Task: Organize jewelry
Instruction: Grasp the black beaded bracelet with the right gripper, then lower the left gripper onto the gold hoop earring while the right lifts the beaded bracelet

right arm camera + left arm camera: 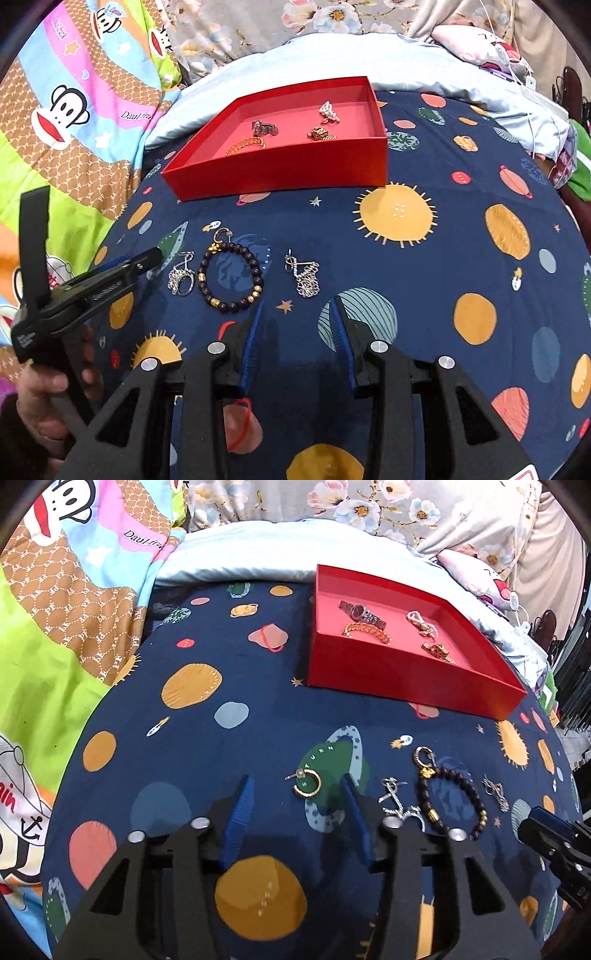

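Observation:
A gold hoop earring [306, 784] lies on the navy planet-print sheet between the blue fingertips of my left gripper [295, 786]; the pads stand apart from it, open. To its right lie a silver chain earring [397, 801], a dark bead bracelet [469, 784] and a second silver earring [495, 792]. My right gripper [297, 304] is open and empty, just short of a silver chain earring [304, 280]. The bead bracelet [231, 309] is to its left. The red box [406, 686] behind holds a watch [362, 614] and several gold and pearl pieces.
The red box [280, 177] sits at the back of the sheet against a pale blue pillow [332, 62]. A colourful cartoon blanket [55, 627] bunches on the left. A hand [48, 398] holds the left gripper [157, 255] at the left edge.

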A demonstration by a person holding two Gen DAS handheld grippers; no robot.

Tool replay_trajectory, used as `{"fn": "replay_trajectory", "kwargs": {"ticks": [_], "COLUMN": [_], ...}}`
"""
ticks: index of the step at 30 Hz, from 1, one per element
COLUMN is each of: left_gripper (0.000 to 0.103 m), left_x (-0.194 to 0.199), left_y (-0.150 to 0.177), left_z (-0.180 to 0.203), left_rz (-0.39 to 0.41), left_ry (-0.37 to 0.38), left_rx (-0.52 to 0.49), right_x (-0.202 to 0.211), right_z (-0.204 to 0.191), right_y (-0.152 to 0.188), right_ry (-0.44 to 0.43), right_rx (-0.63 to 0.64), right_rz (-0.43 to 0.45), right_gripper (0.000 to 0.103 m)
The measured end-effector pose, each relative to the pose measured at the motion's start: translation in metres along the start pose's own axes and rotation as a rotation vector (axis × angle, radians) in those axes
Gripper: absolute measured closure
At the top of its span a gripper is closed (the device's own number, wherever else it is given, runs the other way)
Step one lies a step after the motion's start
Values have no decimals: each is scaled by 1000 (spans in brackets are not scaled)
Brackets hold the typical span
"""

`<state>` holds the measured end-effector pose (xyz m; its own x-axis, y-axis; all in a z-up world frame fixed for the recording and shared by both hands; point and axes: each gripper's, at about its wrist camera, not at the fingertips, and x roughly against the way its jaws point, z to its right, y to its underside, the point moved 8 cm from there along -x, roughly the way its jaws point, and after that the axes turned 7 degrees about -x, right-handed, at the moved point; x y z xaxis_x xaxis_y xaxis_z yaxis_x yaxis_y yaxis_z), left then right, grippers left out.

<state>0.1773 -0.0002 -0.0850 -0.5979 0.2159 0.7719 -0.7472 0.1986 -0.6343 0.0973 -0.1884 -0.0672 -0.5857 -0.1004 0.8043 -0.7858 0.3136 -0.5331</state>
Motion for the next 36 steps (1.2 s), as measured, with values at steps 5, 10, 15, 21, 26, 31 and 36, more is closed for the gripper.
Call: {"fn": "replay_trajectory", "kwargs": {"ticks": [5,10,15,21,26,31,36], "left_gripper": [79,83,83,83,83,83,83], "left_x": [-2,1,6,9,8,9,8], "left_y": [-2,0,5,10,11,11,11], "left_z": [1,8,9,7,6,6,6], "left_rz": [6,6,0,-6,-6,-7,-7], "left_ry": [-3,13,33,41,45,55,57], "left_rx": [-14,-37,-27,-18,-15,-10,-9], "right_x": [-8,-18,-37,-61,-75,-78,-80], "right_z": [-7,-27,-54,-74,-80,-81,-81], "right_y": [-9,-25,-33,-39,-39,-38,-37], "right_ry": [-13,-37,-65,-72,-61,-31,25], "right_rx": [3,47,97,135,151,186,243], "right_rz": [0,12,3,-21,-42,-29,-5], "right_gripper": [67,67,67,67,67,69,81]}}
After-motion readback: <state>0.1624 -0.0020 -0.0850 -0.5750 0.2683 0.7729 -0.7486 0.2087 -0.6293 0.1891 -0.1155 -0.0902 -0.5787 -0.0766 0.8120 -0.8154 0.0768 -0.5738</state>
